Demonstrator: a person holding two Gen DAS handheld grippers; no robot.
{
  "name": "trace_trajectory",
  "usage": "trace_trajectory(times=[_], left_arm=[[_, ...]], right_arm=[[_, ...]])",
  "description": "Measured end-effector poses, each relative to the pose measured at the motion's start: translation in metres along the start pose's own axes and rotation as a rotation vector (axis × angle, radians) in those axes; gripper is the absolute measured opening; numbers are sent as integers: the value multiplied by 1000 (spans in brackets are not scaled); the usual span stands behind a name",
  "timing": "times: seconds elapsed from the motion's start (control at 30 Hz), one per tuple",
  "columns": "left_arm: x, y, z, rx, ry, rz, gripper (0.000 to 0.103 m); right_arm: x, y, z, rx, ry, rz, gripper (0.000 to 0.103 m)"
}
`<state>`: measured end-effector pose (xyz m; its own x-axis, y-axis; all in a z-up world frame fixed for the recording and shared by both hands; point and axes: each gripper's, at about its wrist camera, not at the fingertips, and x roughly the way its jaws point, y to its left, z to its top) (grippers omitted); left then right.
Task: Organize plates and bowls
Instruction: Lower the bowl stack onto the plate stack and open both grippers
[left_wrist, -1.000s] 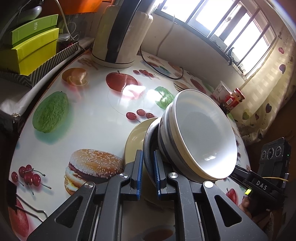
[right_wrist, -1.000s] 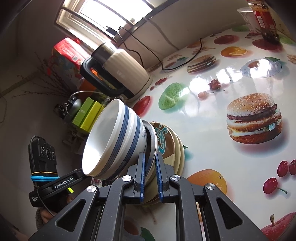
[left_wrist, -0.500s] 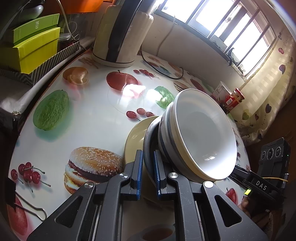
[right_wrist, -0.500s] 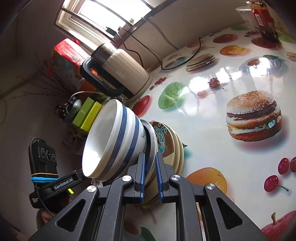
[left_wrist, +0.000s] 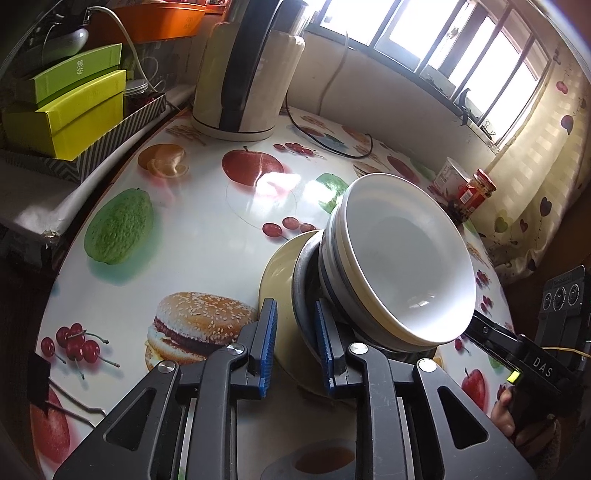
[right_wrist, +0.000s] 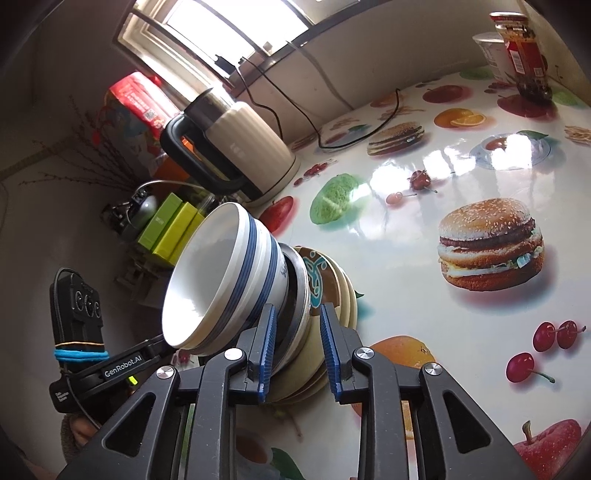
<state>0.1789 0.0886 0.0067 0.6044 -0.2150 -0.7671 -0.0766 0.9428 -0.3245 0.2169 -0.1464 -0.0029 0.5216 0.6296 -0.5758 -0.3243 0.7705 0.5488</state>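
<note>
Jaws on both grippers have just been opening and now stand a little apart, each straddling the rim of the stack with a gap at the blue pads. Left gripper (left_wrist: 294, 339) takes the near edge of the stack from one side; right gripper (right_wrist: 298, 341) takes it from the opposite side.

Glossy tabletop (left_wrist: 207, 221), printed with burgers, apples, cherries and green fruit, carries everything. Stack (left_wrist: 332, 295) sits near its front edge, well apart from the kettle. At the bottom lie cream plates (right_wrist: 343, 291), flat and round, the uppermost showing a brown face with teal pattern. On them rests a dark grey dish (right_wrist: 297, 291), shallow with a thick rim; that rim lies between each pair of pads. On top sit nested bowls (left_wrist: 402, 266), smooth glazed white inside, ringed with blue bands outside.

Ribbed cream kettle (left_wrist: 247, 74) with a black handle stands at the tabletop's back. Red-lidded jar (left_wrist: 476, 190) stands beside the curtain.
</note>
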Motion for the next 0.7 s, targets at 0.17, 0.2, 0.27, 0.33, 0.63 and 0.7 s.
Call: trace_trajectory(times=[0.17, 0.2, 0.27, 0.33, 0.63, 0.7], left_arm=[[-10, -3, -5, 21, -19, 24, 35], [-13, -4, -6, 24, -25, 31, 36], [-18, -7, -8, 39, -40, 39, 37], [-23, -10, -12, 48, -52, 46, 38], [-37, -17, -33, 81, -78, 92, 38], [-39, -20, -39, 95, -82, 108, 38]], right_arm=[[-6, 3, -3, -19, -7, -15, 41], [-8, 5, -4, -24, -9, -15, 45], [-12, 8, -6, -40, -19, -24, 49], [-16, 11, -8, -50, -26, -38, 52], [-32, 23, -23, -107, -46, -97, 56], [-36, 26, -28, -122, -52, -107, 57]])
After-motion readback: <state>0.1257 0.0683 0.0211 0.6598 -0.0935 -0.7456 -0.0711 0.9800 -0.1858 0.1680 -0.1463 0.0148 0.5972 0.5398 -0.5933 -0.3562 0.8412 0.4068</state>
